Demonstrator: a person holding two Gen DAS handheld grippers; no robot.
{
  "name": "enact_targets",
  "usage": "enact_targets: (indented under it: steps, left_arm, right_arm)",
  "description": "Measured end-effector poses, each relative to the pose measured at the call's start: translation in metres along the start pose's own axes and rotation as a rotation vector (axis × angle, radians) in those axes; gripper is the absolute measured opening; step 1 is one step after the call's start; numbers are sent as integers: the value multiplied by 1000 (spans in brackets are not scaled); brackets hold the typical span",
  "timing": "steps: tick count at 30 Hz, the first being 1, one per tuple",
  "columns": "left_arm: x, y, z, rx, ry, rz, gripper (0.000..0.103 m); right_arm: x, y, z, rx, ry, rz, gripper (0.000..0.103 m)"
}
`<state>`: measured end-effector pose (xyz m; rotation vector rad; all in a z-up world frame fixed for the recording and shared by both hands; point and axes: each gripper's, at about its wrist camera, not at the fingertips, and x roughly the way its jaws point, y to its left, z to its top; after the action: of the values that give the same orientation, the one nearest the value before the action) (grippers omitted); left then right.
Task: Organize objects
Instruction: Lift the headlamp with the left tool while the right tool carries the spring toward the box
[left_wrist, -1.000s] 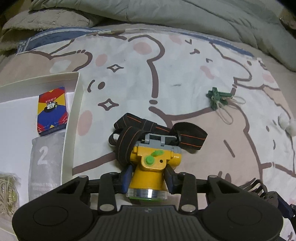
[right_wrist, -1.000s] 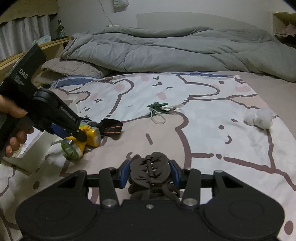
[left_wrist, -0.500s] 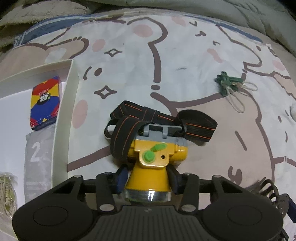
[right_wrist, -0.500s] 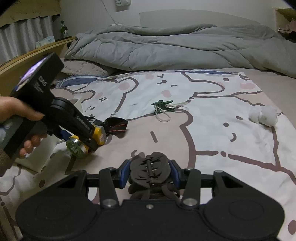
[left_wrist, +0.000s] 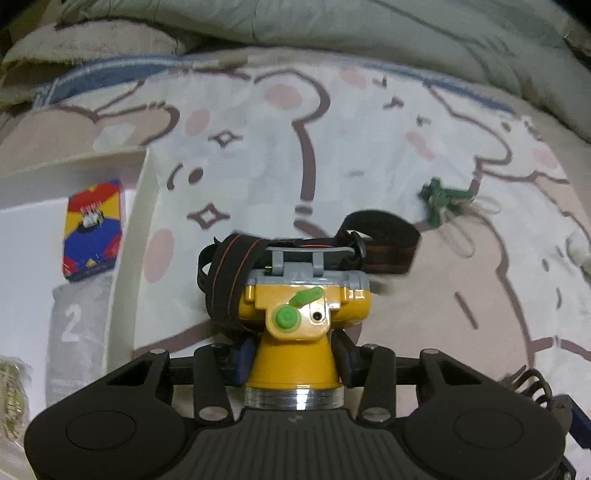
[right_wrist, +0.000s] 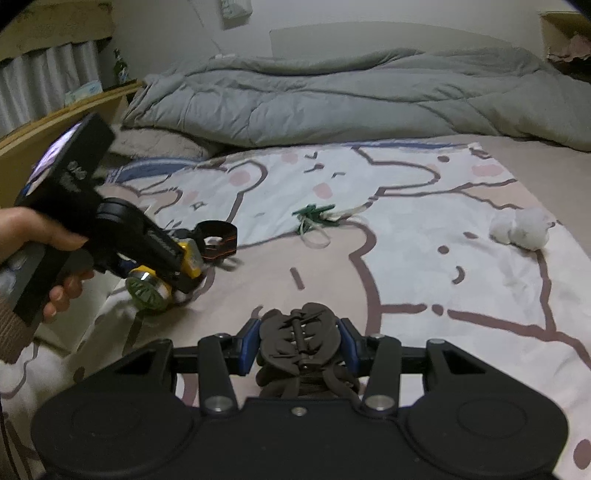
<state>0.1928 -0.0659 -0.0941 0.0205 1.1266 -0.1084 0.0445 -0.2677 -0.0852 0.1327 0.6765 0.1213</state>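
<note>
Now, from your left wrist, your left gripper (left_wrist: 293, 356) has just closed a little more, clamping the yellow plastic headlamp with black elastic strap (left_wrist: 295, 321) beside the white cardboard tray (left_wrist: 127, 280); from your right wrist, your right gripper (right_wrist: 300, 341) holds the dark brown claw hair clip (right_wrist: 299, 338) above the cartoon-print bedsheet (right_wrist: 424, 258)

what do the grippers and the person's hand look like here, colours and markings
Both grippers are matte black plastic: a ribbed body with two round discs, silver screws on the finger links, and blue pads on the fingers. The left gripper and right gripper match. Seen from the right wrist view, the left one has a boxy black handle with small white lettering, too blurred to read. The hand on it shows a brown ribbed cuff.
</note>
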Motion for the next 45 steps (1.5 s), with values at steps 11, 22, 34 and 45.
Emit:
enact_targets:
  steps: [11,22,34,45]
  left_arm:
    - [-48,-2,1,21,-112,-42,45]
    - [-82,10,-6,69,-195,-33,45]
    - [-117,40,-14,82,-297,-29,45]
    - [-138,99,-19,20,-365,-16,45]
  right_arm:
    - [-9,3,20,2,-87,-49,46]
    - [-11,19,48,2,-136,-61,46]
    - [-16,51,82,4,-163,-74,46]
    - [-10,91,105,-4,-160,-79,46]
